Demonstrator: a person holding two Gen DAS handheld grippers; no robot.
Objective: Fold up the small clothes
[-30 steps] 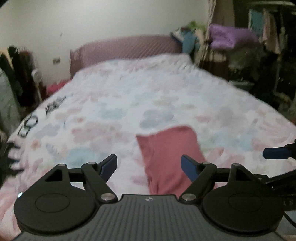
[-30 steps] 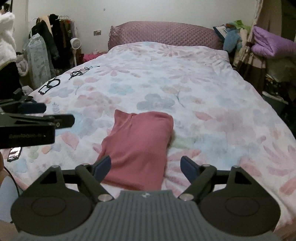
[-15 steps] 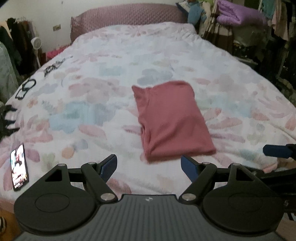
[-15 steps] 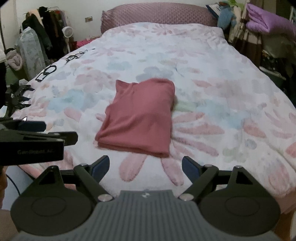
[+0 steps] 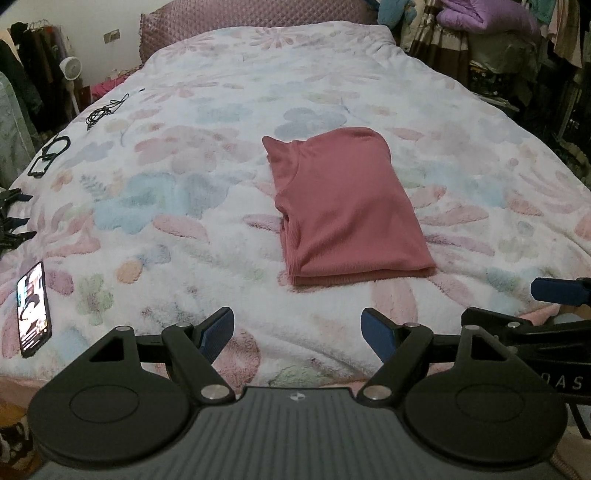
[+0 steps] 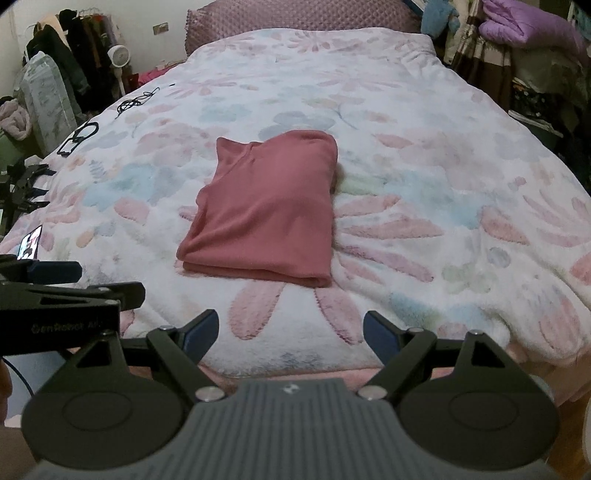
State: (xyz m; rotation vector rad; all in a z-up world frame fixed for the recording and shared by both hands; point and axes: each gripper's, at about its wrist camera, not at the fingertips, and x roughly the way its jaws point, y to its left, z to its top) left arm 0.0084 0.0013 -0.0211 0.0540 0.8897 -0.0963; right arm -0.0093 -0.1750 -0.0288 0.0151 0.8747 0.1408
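Note:
A pink-red garment (image 5: 347,210) lies folded into a neat rectangle on the floral bedspread (image 5: 192,192), near the bed's front middle. It also shows in the right wrist view (image 6: 269,206). My left gripper (image 5: 298,334) is open and empty, held back over the bed's front edge, short of the garment. My right gripper (image 6: 290,332) is open and empty, also back at the front edge. The right gripper's blue fingertip (image 5: 554,291) shows at the right of the left wrist view; the left gripper (image 6: 62,295) shows at the left of the right wrist view.
A lit phone (image 5: 33,314) lies on the bed's front left. Black cables (image 5: 105,110) and a black frame (image 5: 50,155) lie at the left edge. A headboard (image 5: 251,18) is at the back. Clothes and clutter (image 5: 517,48) stand to the right.
Both grippers have pulled back and up from the folded garment toward the bed's front edge. The garment lies still and now shows whole. Both grippers stayed open.

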